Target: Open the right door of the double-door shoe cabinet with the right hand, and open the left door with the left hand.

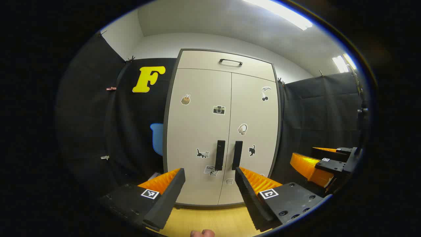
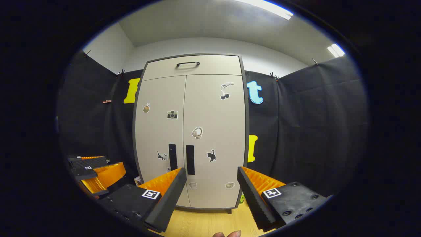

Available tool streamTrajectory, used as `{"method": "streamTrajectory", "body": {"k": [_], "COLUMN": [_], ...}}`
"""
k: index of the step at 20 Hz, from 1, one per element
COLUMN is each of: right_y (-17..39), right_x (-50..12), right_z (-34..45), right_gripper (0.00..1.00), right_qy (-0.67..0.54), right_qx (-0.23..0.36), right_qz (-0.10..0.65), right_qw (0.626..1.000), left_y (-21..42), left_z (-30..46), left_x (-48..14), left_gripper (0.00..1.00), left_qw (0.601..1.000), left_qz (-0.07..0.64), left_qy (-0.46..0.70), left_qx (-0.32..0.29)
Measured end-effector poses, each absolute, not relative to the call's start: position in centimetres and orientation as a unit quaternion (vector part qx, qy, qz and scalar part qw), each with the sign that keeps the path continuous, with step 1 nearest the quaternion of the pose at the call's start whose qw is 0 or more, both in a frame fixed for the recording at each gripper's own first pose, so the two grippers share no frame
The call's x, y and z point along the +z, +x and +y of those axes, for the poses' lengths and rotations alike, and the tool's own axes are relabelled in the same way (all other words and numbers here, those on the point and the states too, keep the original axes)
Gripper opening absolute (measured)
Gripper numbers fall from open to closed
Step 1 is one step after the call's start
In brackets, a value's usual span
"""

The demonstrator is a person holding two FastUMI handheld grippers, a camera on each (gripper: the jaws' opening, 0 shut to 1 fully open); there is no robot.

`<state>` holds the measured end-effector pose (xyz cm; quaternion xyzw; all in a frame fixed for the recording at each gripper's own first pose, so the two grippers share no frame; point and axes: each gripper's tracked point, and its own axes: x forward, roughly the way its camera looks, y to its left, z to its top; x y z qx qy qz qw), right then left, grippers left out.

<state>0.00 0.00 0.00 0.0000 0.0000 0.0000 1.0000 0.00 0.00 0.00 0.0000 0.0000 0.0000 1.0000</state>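
A tall pale shoe cabinet (image 1: 204,131) with two closed doors stands ahead, dotted with small stickers. Two vertical black handles sit side by side at the centre seam: the left door's handle (image 1: 220,154) and the right door's handle (image 1: 237,155). My left gripper (image 1: 210,176) is open, some way short of the doors, fingers framing both handles. In the right gripper view the same cabinet (image 2: 210,138) shows its left handle (image 2: 172,156) and right handle (image 2: 190,159). My right gripper (image 2: 212,177) is open, also short of the doors, pointing right of the handles.
A drawer with a horizontal black handle (image 1: 231,62) tops the cabinet. Black cloth walls flank it on both sides. Light wooden floor (image 1: 210,220) runs in front. The right gripper (image 1: 324,163) hangs at the right of the left gripper view; the left gripper (image 2: 95,172) at the left of the right gripper view.
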Motion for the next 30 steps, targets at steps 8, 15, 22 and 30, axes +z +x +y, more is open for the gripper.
{"method": "streamTrajectory", "body": {"k": [8, 15, 22, 30], "right_y": [0.0, 0.2, 2.1, 9.4], "right_x": [-0.4, -0.2, -0.5, -1.9], "right_z": [-0.4, -0.4, 1.3, 5.4], "right_gripper": [0.97, 0.97, 0.97, 0.98], "right_qy": [-0.002, -0.001, -0.008, -0.016], "right_qx": [-0.009, -0.012, 0.001, 0.028], "right_qz": [0.010, 0.007, 0.008, 0.013], "right_qw": [1.000, 1.000, 1.000, 0.999], "left_y": [-0.1, -0.1, -0.2, -0.1], "left_z": [0.4, 0.7, 0.9, 1.0], "left_x": [-0.1, 0.0, 0.1, -0.2], "left_gripper": [0.94, 0.95, 0.94, 0.95], "left_qw": [1.000, 1.000, 0.999, 0.999], "left_qz": [-0.003, -0.005, -0.004, 0.000], "left_qy": [0.004, 0.007, 0.012, 0.008], "left_qx": [0.017, 0.027, 0.032, 0.038]}}
